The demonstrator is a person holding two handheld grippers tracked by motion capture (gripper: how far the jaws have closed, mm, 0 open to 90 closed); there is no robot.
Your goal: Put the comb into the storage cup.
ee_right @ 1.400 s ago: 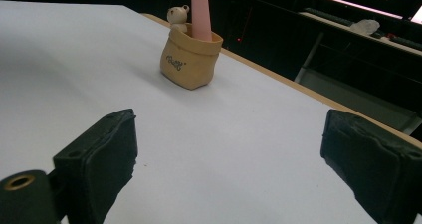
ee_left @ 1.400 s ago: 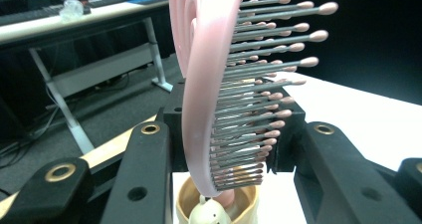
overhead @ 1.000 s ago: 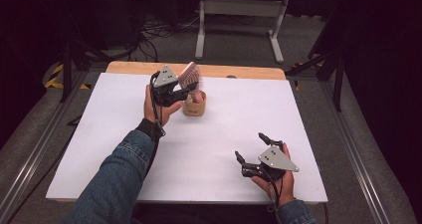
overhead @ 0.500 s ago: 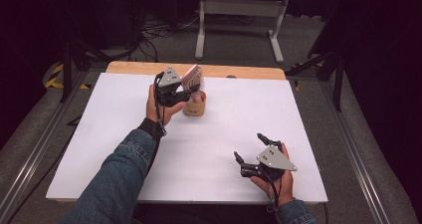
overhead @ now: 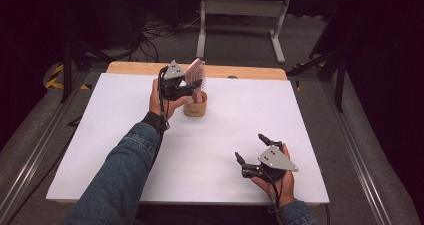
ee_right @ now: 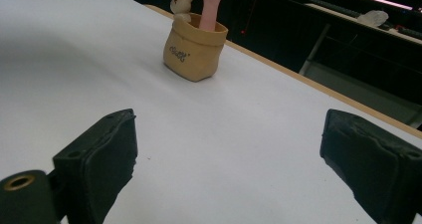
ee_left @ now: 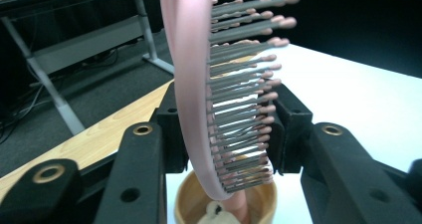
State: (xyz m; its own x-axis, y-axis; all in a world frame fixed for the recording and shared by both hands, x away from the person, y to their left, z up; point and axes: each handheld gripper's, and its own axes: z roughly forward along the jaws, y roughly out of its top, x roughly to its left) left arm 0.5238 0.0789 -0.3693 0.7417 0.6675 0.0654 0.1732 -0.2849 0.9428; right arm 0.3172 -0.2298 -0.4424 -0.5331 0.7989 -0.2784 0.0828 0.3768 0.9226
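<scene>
Pink plastic hairbrush with grey bristles (ee_left: 219,99) stands handle-down in the small tan sack-shaped pot (ee_right: 195,47), which we take as our landmark. Our left gripper (overhead: 192,88) sits just above that pot, its jaws just easing apart, the brush head between them; whether the pads press we cannot tell. Well apart from the pot, our right gripper (overhead: 252,148) rests wide, holding nothing, on the white table (overhead: 300,120).

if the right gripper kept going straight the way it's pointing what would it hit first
Probably the tan sack-shaped holder with the pink hairbrush standing in it, though it sits somewhat left of centre between the open right gripper jaws. Before that, bare white table. Depth is uncertain, so it might pass beside.
</scene>
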